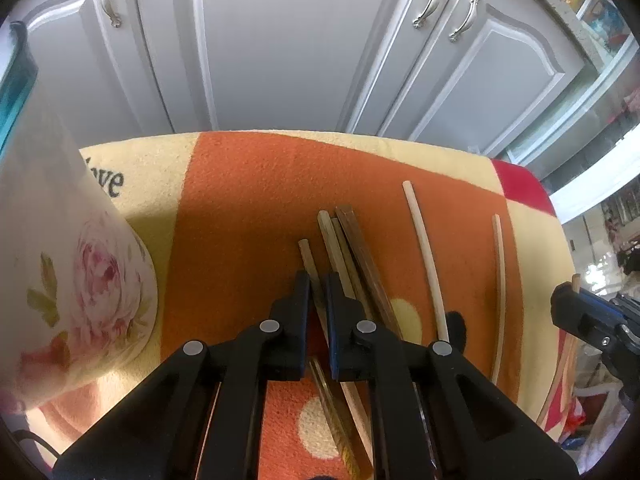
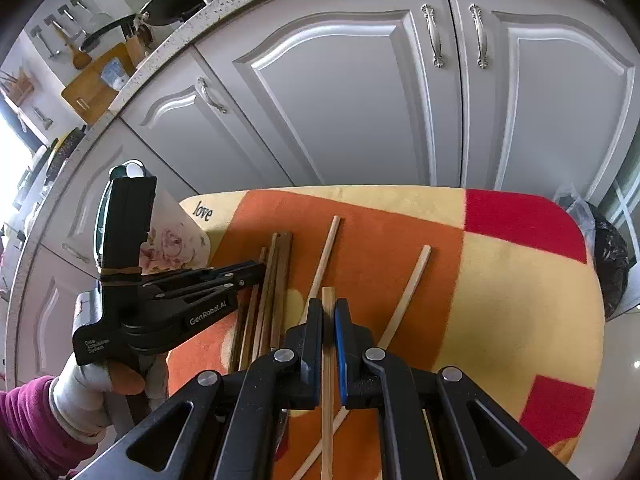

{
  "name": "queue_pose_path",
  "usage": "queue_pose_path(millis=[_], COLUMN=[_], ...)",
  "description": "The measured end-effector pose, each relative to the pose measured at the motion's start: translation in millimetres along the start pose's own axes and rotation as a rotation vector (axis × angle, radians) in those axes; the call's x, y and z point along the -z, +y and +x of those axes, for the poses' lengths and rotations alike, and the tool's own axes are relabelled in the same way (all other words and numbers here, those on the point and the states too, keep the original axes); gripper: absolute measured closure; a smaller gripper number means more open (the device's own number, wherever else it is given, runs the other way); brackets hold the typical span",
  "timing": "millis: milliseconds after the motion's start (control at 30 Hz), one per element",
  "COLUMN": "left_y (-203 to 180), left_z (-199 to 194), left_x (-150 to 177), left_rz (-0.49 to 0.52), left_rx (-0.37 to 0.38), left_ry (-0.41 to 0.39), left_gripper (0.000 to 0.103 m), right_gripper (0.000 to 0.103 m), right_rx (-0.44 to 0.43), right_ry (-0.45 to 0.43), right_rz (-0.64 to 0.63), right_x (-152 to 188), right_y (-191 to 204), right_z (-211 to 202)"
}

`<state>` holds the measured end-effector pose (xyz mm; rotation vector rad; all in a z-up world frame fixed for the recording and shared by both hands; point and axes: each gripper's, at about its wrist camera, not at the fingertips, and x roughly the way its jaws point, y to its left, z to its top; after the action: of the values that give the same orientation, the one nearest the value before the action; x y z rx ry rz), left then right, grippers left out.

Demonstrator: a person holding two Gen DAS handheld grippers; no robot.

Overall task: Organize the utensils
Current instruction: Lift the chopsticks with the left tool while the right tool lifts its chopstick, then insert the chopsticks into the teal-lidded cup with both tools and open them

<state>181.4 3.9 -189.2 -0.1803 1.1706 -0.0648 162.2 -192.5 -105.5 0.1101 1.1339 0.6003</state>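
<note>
Grey panelled cabinet doors fill the far side; their tops are cut off by the lens edge. Orange, cream and red fleece blanket covers the work surface, near edge hidden under both tools. White conical floral-print container stands at far left on the blanket, upper part out of frame in the left wrist view; in the right wrist view it is mostly hidden behind the left tool's body.

Left gripper: black fingers nearly closed, narrow gap, clamped on a tan wooden chopstick whose far end pokes out beyond the tips; its mid-length is hidden by the fingers. Just right of it, a bundle of brown wooden chopsticks lies on the orange patch, near ends hidden under the tool; exact count hard to make out. Farther right, two pale wooden chopsticks lie well apart from each other.

Right gripper: fingers closed to a slim gap, gripping a light wooden chopstick, far end showing between the tips, near end running off the bottom. Whether that stick is off the blanket, cannot tell. Gloved hand in a magenta sleeve holds the left tool, partly cut off.
</note>
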Motion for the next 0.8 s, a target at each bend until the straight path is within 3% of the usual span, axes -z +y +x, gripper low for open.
queue_pose_path(millis=[67, 167, 433, 800], left_y=[1, 6, 10, 29], left_z=[-1, -15, -92, -192], left_x=[0, 5, 23, 49], left_rz=[-0.004, -0.021, 0.035, 0.075], left_rx=[0.009, 0.087, 0.187, 0.245], left_ry=[-0.001, -0.018, -0.143, -0.293], left_gripper=[0.098, 0.098, 0.098, 0.1], right_gripper=[0.098, 0.098, 0.098, 0.098], right_rx=[-0.005, -0.016, -0.042, -0.061], right_ry=[-0.006, -0.018, -0.063, -0.146], right_rz=[-0.004, -0.025, -0.054, -0.124], right_x=[-1, -2, -2, -3], right_y=[1, 7, 23, 65], right_z=[-1, -5, -35, -86])
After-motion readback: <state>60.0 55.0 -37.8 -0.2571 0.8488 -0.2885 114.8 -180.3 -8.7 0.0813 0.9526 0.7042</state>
